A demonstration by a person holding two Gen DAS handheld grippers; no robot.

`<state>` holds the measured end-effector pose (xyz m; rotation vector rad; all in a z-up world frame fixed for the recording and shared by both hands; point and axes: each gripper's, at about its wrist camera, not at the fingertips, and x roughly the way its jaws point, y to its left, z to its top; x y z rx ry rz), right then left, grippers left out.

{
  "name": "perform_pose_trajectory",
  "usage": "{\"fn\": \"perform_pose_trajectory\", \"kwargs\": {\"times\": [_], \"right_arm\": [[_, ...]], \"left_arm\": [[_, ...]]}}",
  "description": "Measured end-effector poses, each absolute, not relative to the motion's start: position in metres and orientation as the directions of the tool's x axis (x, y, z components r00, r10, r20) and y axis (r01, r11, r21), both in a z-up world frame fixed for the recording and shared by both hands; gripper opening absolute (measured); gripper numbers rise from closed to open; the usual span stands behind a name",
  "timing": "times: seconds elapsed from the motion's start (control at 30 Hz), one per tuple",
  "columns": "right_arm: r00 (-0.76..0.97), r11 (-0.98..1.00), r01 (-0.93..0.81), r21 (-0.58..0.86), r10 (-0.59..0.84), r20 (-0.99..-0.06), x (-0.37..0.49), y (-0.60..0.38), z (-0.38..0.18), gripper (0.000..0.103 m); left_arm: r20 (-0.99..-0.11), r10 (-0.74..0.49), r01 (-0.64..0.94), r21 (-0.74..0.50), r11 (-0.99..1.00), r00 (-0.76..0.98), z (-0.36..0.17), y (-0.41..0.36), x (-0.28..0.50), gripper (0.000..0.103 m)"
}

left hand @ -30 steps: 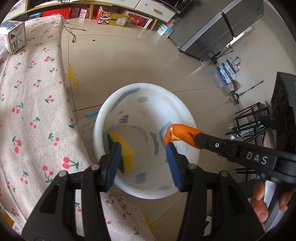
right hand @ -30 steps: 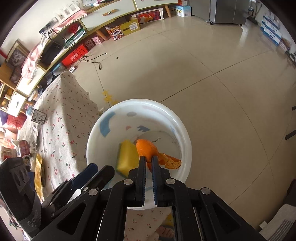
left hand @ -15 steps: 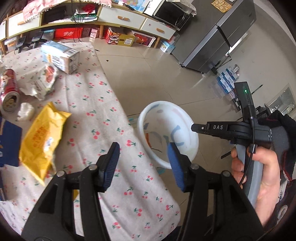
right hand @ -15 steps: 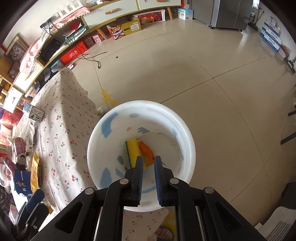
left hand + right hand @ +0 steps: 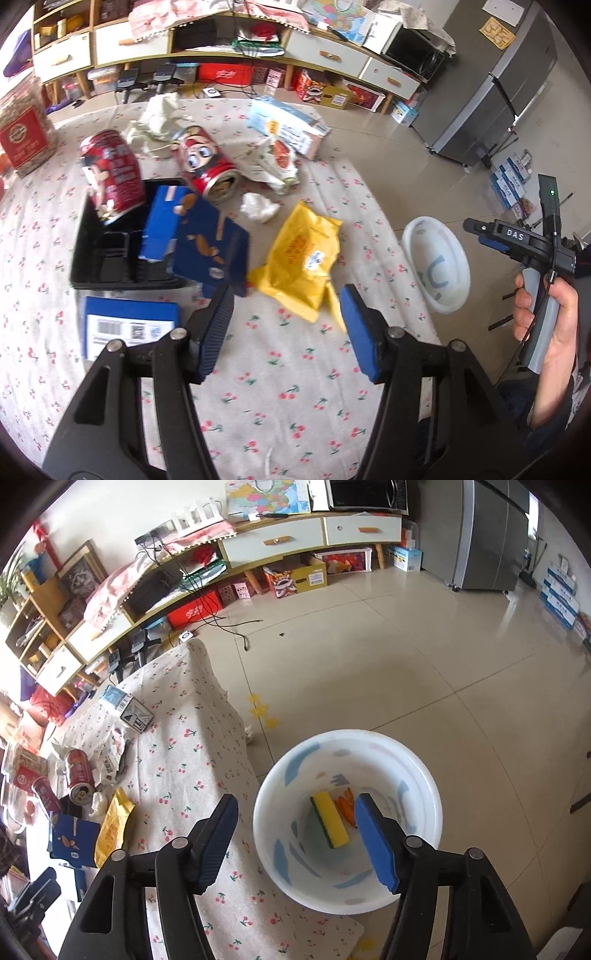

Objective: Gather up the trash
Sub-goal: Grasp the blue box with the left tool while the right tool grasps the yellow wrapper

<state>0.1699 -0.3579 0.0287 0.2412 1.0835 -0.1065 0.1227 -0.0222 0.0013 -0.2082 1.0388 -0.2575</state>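
Observation:
A white bin (image 5: 417, 775) stands on the floor beside the table; in it lie a yellow-green sponge (image 5: 330, 823) and orange peel (image 5: 345, 806). My right gripper (image 5: 295, 840) is open and empty above the bin's near rim; it also shows in the left wrist view (image 5: 480, 232). My left gripper (image 5: 286, 328) is open and empty above the cherry-print tablecloth (image 5: 280, 398), just in front of a yellow packet (image 5: 303, 258). Two red cans (image 5: 210, 164), a blue carton (image 5: 207, 236), crumpled tissue (image 5: 258, 206) and a wrapper (image 5: 279, 162) lie on the table. The bin also shows in the left wrist view (image 5: 436, 291).
A black tray (image 5: 110, 258) holds one can and the blue carton. A blue box (image 5: 125, 328) lies near the left finger. A milk carton (image 5: 288, 125) and a jar (image 5: 22, 136) stand further back. Shelves and a fridge (image 5: 487, 535) line the far wall.
My right gripper opened and dropped the orange peel into the bin, then rose. My left gripper swung left from the bin to above the table's trash.

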Motion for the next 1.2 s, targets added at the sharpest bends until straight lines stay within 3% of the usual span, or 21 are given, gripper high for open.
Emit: {"fn": "perform_pose_trajectory", "kwargs": {"times": [0.17,0.43,0.67,0.97,1.2], "right_arm": [[0.453,0.964,0.166,0.209,0.114,-0.884,0.176,-0.337,0.023,0.069],[0.414,0.947,0.098,0.305,0.24,-0.878,0.179,-0.29,0.009,0.069],[0.375,0.963,0.008,0.27,0.248,-0.893,0.176,-0.247,-0.003,0.069],[0.351,0.953,0.026,0.303,0.275,-0.895,0.174,-0.25,-0.012,0.069],[0.333,0.949,0.007,0.314,0.294,-0.896,0.172,-0.243,-0.016,0.069]], "left_arm": [[-0.839,-0.239,0.026,-0.26,0.965,0.489,0.0,0.032,0.111,0.065],[-0.844,-0.255,-0.173,-0.372,0.912,0.472,-0.032,0.099,0.097,0.066],[-0.871,-0.253,-0.17,-0.35,0.921,0.422,-0.051,0.09,0.103,0.066],[-0.879,-0.276,-0.202,-0.374,0.905,0.389,-0.066,0.1,0.112,0.066],[-0.893,-0.245,-0.163,-0.324,0.932,0.378,-0.071,0.09,0.12,0.066]]}}
